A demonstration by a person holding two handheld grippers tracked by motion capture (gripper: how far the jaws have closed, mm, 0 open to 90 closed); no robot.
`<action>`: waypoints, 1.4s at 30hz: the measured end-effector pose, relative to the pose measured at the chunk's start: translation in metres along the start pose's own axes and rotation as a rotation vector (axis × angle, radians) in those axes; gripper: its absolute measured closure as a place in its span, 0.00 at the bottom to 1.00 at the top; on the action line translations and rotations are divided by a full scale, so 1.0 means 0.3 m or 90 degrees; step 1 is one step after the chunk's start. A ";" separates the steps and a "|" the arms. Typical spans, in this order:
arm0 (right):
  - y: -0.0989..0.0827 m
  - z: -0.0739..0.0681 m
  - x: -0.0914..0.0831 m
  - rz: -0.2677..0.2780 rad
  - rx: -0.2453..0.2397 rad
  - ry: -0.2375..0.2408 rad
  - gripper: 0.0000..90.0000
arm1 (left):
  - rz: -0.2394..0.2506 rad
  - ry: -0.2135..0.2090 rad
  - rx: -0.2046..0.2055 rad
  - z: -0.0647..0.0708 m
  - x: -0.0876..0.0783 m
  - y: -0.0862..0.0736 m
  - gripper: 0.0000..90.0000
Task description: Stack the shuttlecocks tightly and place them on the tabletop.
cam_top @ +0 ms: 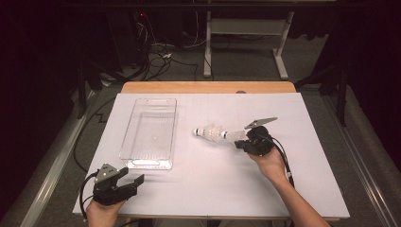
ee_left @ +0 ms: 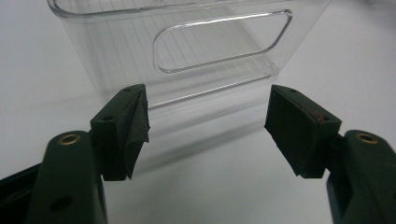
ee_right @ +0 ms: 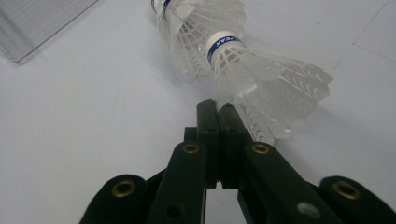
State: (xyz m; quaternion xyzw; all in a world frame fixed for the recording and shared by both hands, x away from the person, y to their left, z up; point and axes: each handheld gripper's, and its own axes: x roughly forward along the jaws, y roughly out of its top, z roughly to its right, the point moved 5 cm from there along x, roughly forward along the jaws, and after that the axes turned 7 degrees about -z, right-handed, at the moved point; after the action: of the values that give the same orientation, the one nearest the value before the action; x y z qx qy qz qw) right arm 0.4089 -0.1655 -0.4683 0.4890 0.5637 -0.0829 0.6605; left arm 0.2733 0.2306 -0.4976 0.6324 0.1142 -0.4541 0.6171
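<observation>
Two shuttlecocks, nested end to end: one (cam_top: pixel 205 133) at centre of the high view, the other (cam_top: pixel 231 136) just right of it; same pair in the right gripper view, one (ee_right: pixel 187 18) at top centre, the second (ee_right: pixel 266 81) at centre right. One clear plastic bin (cam_top: pixel 150 133), left of centre in the high view and across the top of the left gripper view (ee_left: pixel 187 46). One white sheet (cam_top: pixel 198 179) over one wooden table (cam_top: pixel 208 87). Two grippers: the left gripper (cam_top: pixel 135 181) at lower left, the right gripper (cam_top: pixel 239 144) right of centre. Two hands, one (cam_top: pixel 101 213) at bottom left, one (cam_top: pixel 272 163) at lower right.
</observation>
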 end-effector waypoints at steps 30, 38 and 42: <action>0.053 -0.027 0.045 -0.011 -0.013 0.019 1.00 | -0.001 -0.002 0.001 -0.001 0.001 0.001 0.35; 0.068 -0.033 0.063 -0.014 -0.012 0.024 1.00 | -0.001 -0.002 0.000 0.000 0.002 0.001 0.35; 0.076 -0.039 0.073 -0.015 -0.015 0.028 1.00 | -0.002 -0.002 0.001 -0.002 0.001 0.000 0.35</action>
State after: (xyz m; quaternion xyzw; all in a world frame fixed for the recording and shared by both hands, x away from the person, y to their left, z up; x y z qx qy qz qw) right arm 0.4237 -0.1356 -0.4725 0.4761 0.5849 -0.0736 0.6526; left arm 0.2737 0.2310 -0.4977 0.6320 0.1137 -0.4564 0.6159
